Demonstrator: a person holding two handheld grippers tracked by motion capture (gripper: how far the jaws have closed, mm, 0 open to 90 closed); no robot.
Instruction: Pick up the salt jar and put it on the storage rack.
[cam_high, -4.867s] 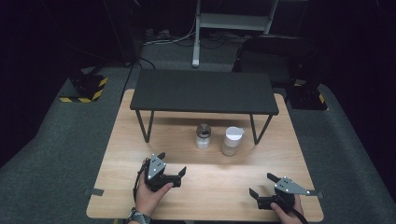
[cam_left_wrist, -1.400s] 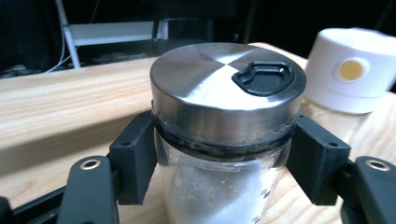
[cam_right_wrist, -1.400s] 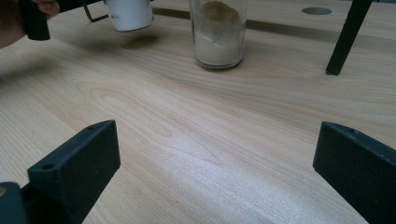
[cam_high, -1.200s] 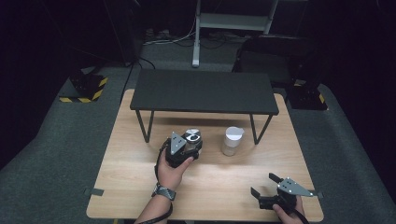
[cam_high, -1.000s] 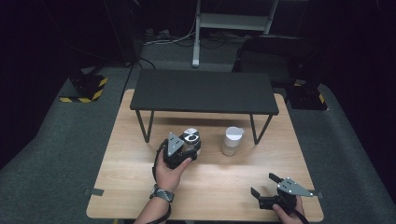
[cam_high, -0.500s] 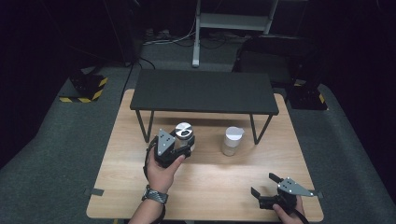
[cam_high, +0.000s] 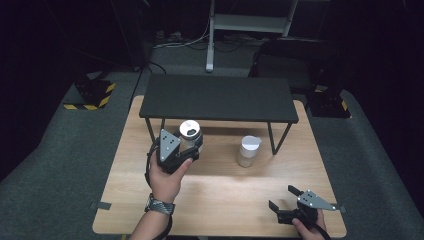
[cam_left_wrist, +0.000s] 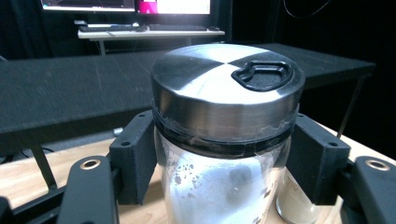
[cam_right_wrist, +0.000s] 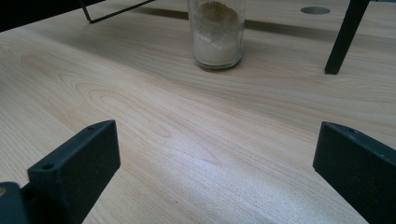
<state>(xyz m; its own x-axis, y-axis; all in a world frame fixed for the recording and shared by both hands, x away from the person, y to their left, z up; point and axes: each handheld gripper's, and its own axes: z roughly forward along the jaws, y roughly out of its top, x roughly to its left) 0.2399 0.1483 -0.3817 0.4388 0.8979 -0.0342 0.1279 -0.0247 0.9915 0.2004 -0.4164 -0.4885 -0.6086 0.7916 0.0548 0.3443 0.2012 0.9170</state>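
My left gripper (cam_high: 187, 144) is shut on a glass jar with a steel lid (cam_high: 190, 131) (cam_left_wrist: 227, 88), held off the table in front of the black shelf (cam_high: 218, 97). White powder fills the jar, and both jaws press its sides just under the lid. A second jar with a white lid (cam_high: 248, 150) (cam_right_wrist: 216, 29) stands on the wooden table (cam_high: 225, 197) under the shelf's front edge, holding pale powder. My right gripper (cam_high: 282, 202) (cam_right_wrist: 215, 163) rests low at the table's front right, open, with nothing between its jaws.
The shelf stands on thin black legs (cam_high: 274, 145) (cam_right_wrist: 343, 37) at the table's back. A desk with monitors (cam_left_wrist: 149, 18) lies beyond it. Dark floor and yellow-black striped blocks (cam_high: 90, 97) surround the table.
My left gripper has closed on the steel-lidded jar, lifted it and carried it left and toward the person. The right gripper has stayed in place.
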